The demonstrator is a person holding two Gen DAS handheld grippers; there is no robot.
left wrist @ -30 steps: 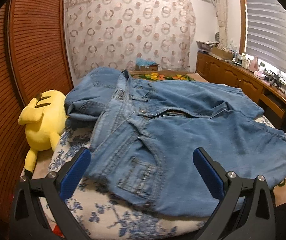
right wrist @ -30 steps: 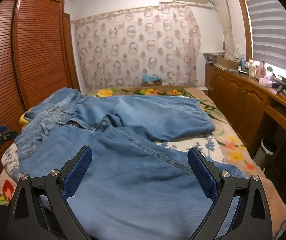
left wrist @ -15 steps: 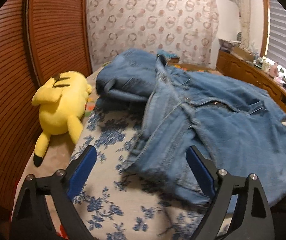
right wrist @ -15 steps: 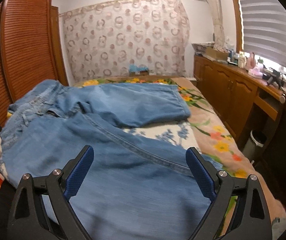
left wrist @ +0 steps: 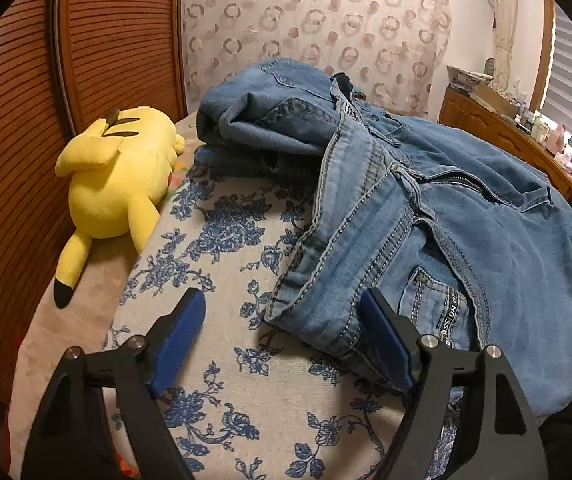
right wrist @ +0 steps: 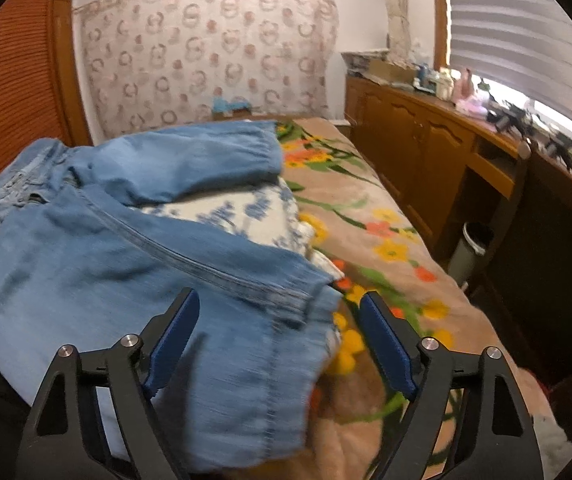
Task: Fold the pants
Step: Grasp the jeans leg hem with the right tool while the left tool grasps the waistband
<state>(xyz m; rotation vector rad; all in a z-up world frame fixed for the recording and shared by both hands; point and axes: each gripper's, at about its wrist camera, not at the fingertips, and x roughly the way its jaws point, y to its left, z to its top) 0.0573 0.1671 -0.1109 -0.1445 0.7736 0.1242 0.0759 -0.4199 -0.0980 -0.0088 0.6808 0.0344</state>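
On the bed (right wrist: 370, 200), jeans (left wrist: 466, 216) lie waistband toward the left gripper (left wrist: 282, 332).

yellow plush toy (left wrist: 120, 176) | floral bedspread (right wrist: 390, 236) | wooden cabinet (right wrist: 414, 140) | bin (right wrist: 471, 252)

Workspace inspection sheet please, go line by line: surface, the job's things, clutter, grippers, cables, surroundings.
Surface: bed with an orange flowered blanket; a blue-floral cloth lies under the jeans.
Job's things: jeans spread unfolded, waistband near the left gripper, legs apart; near leg hem at the right gripper.
Clutter: yellow plush toy lying beside the jeans, apart from them.
Grippers: left gripper open, its right finger over the waistband corner; right gripper open, straddling the hem. Neither grips anything.
Cables: nothing seen.
Surroundings: slatted wooden doors, patterned curtain, wooden cabinets with cluttered top, window blinds, small bin.
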